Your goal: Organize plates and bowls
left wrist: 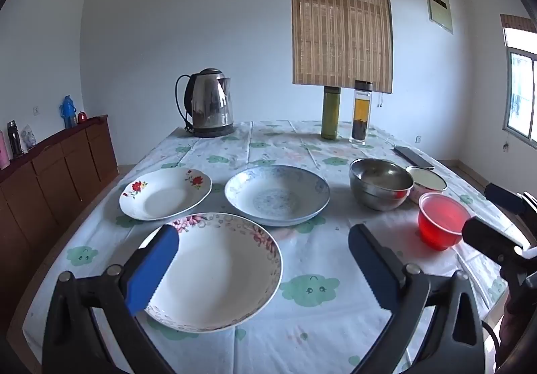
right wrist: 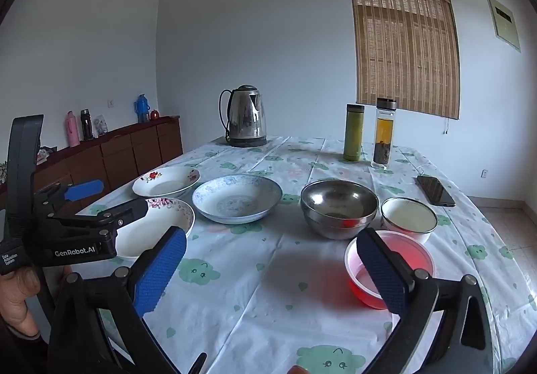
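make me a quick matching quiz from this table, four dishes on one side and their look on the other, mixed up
Things:
1. plate nearest the left gripper
2. plate beside the kettle side
3. middle plate
4. small bowl near the right gripper

Looks:
A. translucent red
B. blue pattern
C. red flowers on white
D. pink floral rim

Pairs: 1-D, 2-C, 3-B, 4-A

Two wrist cameras at the near edge of the bench (left wrist: 302, 323), both facing its far edge and the wall.

The left view sits close above the near-left dishes; the right view hangs nearer the near-right corner, seemingly a little farther back. Both share the bench top, the kettle (right wrist: 246, 117) at the far edge, and each other's tool at the frame's side.
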`<state>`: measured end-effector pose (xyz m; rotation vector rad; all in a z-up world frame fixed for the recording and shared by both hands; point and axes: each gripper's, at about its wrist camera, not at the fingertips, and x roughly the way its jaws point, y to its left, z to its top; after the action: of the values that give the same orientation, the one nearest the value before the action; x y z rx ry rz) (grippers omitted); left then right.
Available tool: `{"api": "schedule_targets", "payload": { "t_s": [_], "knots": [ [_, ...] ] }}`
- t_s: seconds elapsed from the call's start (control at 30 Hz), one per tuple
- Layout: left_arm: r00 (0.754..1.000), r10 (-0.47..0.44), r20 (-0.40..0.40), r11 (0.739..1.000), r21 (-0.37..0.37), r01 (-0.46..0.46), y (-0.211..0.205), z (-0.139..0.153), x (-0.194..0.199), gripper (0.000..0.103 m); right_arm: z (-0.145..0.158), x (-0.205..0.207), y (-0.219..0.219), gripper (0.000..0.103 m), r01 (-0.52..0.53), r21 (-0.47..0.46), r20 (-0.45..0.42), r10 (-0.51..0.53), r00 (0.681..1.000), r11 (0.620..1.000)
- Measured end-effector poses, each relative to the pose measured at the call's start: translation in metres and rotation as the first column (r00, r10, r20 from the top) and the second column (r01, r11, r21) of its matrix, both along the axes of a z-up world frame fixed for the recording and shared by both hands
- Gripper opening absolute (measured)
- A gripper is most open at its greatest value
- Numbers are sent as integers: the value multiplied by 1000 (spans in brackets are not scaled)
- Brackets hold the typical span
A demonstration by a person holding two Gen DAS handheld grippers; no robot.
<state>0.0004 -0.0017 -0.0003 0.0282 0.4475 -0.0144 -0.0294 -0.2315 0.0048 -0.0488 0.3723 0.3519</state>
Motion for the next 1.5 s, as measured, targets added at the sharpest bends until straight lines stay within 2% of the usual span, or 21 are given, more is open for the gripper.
{"api": "schedule_targets", "payload": {
  "t_s": [0.07,0.1,0.23,0.33,0.63,0.93,1.5],
  "knots": [
    [1000,5,3,1000,-5,-5,-2,0,-1,103,-1,2,-2,102,-7,2,-9,7,1000,1000],
    [1000,-7,-6,999,-42,6,4,0,0,103,-1,3,-3,102,-8,3,-14,8,1000,1000],
    [1000,-8,-13,999,-41,8,5,-1,2,103,-8,16,-3,102,-13,11,-52,13,999,1000],
    [1000,-10,-8,999,-34,10,6,-3,2,103,-8,6,-5,102,-24,33,-40,25,999,999],
    [1000,0,-7,1000,-31,-1,5,-6,2,103,-5,5,-2,102,5,14,-10,-5,1000,1000],
    [1000,4,-9,1000,-29,-4,5,-8,3,103,-7,7,-3,102,1,26,-22,-1,1000,1000],
    [1000,3,-10,999,-32,-4,7,-9,3,103,-7,5,0,102,12,-6,-6,-12,1000,1000]
  ]
}}
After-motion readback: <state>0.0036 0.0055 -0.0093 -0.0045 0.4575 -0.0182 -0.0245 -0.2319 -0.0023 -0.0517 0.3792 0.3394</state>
